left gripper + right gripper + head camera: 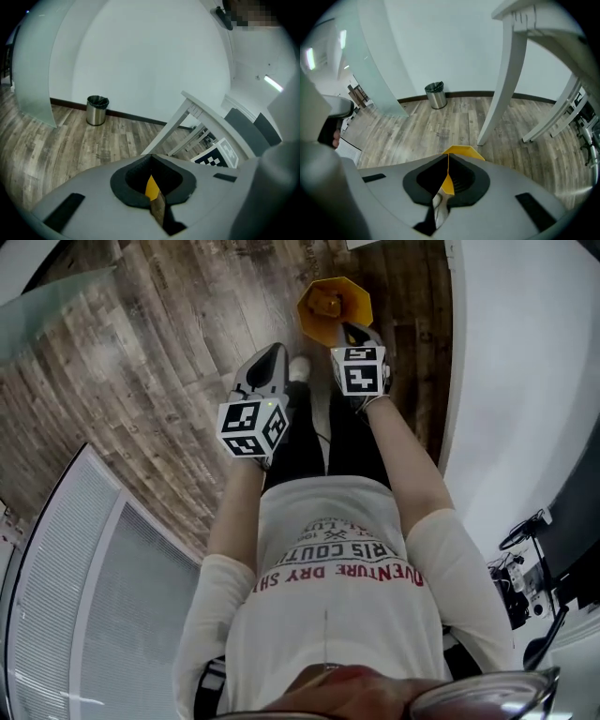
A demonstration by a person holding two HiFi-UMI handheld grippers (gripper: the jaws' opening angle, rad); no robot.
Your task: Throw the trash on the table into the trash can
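Both grippers are held out in front of the person's body, over the wooden floor. My right gripper point(354, 331) point(448, 157) is shut on a yellow folded piece of trash point(334, 306) point(464, 151), which sticks out beyond the jaw tips. Left of it at about the same height, my left gripper point(274, 351) point(151, 164) has its jaws together, with only a thin yellow sliver in the seam and nothing sticking out. The steel trash can point(97, 110) point(436, 95), lined with a black bag, stands far off by the white wall.
The white table point(525, 381) is on my right; its legs point(502, 79) point(174, 126) stand between me and the wall. A frosted glass partition point(377, 61) point(33, 70) rises on the left. Slatted white panels point(84, 568) lie low on the left, and cables and gear point(525, 568) low on the right.
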